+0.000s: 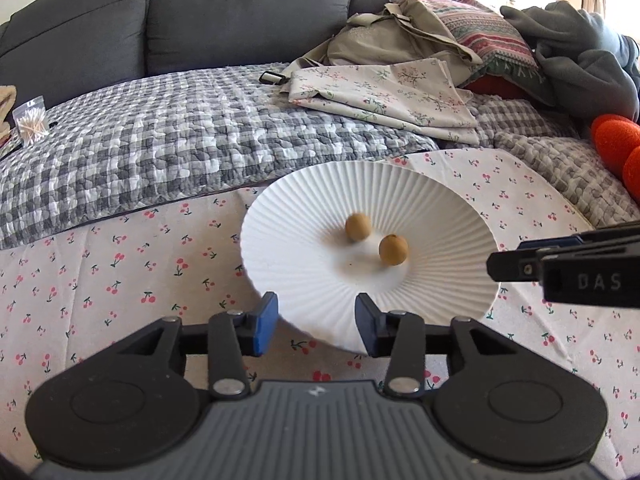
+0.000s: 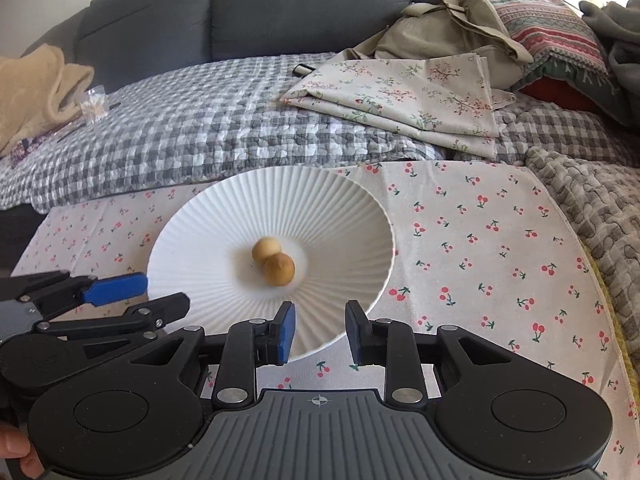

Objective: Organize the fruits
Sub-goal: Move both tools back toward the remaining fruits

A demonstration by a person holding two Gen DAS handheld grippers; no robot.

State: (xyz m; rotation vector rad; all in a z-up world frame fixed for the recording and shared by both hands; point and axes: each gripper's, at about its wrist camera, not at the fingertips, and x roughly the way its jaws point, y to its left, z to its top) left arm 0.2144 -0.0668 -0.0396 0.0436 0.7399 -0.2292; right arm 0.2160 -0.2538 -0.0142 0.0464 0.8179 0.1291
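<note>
A: What sits closest to the cameras?

B: Two hand-held grippers. The left gripper (image 1: 316, 326) has its blue pads apart with nothing between them, poised over the near rim of a white ribbed plate (image 1: 440, 208). The right gripper (image 2: 320, 330) is likewise released and empty, its pads straddling the plate's near edge without touching it. In the right wrist view the left gripper (image 2: 120, 292) enters from the left, just beside the plate's left rim.

A: Where are the fruits?

B: Two small round tan fruits lie in the middle of the plate. The nearer fruit (image 2: 279, 269) touches the farther fruit (image 2: 264, 250) in the right wrist view; the left wrist view shows a small gap.

A: What is under and beyond the plate?

B: It rests on a cherry-print cloth (image 2: 480, 240). Behind the plate lies a grey checked quilt (image 1: 160, 140), with a folded floral cloth (image 1: 380, 96) behind and to the right. Farthest back is a dark grey sofa (image 1: 240, 8).
</note>
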